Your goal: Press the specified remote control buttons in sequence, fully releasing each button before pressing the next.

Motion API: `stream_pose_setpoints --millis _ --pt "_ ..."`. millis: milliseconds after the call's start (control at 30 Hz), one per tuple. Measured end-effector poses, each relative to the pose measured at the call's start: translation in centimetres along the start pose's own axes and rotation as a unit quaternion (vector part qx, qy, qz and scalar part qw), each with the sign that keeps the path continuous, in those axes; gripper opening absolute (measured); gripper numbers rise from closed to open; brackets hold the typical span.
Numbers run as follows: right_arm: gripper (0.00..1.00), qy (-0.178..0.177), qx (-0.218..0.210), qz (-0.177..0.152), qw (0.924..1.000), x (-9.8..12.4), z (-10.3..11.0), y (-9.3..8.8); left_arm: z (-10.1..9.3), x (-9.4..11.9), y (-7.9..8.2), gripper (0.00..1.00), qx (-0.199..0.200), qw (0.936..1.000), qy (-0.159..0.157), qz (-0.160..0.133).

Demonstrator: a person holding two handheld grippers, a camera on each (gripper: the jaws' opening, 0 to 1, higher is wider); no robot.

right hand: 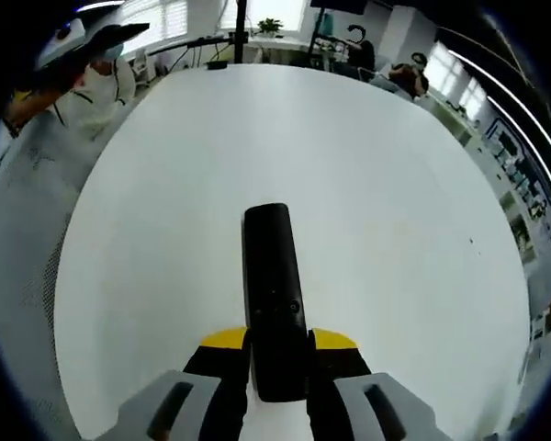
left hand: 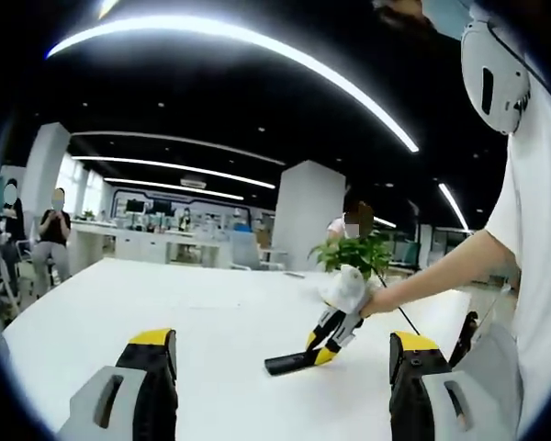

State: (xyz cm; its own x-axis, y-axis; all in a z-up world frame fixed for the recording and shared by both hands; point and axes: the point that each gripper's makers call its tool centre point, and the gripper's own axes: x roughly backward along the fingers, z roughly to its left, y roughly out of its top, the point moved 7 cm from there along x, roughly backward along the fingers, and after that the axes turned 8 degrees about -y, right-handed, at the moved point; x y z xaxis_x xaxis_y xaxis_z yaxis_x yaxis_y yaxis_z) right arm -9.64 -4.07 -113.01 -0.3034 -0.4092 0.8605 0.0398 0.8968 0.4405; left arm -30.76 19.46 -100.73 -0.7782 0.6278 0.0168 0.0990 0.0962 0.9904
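Right gripper view: black remote point(right hand: 274, 299) lies lengthwise on the white table point(right hand: 395, 230), its near end clamped between the right gripper point(right hand: 277, 354) jaws | Left gripper view: potted plant point(left hand: 356, 252) behind a gloved hand point(left hand: 347, 292), 2 people standing far left | left gripper point(left hand: 285, 367) jaws wide apart, holding nothing
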Motion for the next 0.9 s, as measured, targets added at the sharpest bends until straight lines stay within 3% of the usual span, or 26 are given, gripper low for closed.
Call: stream_pose_setpoints --millis 300,633,700,767,833,900 --pt "0.21 -0.050 0.033 0.010 0.9981 -1.0 -2.3 -0.1 0.2 0.2 -0.1 0.98 -0.002 0.9999 0.010 0.006" --pt "0.18 -0.078 0.076 0.010 0.9940 -1.4 -3.0 0.2 0.4 0.0 0.0 0.98 0.001 0.9999 0.016 0.001" --pt "0.21 -0.083 0.066 0.014 0.9943 -1.2 -3.0 0.0 0.3 -0.1 0.1 0.98 0.002 0.9999 0.015 0.001" --pt "0.25 -0.095 0.026 0.003 0.9951 -0.8 -2.9 -0.1 0.3 -0.2 0.1 0.99 0.001 0.9999 0.015 -0.001" --pt "0.27 -0.114 -0.019 -0.018 0.9931 -0.1 -2.9 -0.3 0.3 -0.2 0.2 0.99 0.004 0.9999 0.015 -0.002" --pt "0.34 -0.123 -0.097 -0.053 0.9862 0.7 -2.7 -0.5 0.3 -0.2 0.2 0.99 0.007 0.9998 0.017 -0.007"
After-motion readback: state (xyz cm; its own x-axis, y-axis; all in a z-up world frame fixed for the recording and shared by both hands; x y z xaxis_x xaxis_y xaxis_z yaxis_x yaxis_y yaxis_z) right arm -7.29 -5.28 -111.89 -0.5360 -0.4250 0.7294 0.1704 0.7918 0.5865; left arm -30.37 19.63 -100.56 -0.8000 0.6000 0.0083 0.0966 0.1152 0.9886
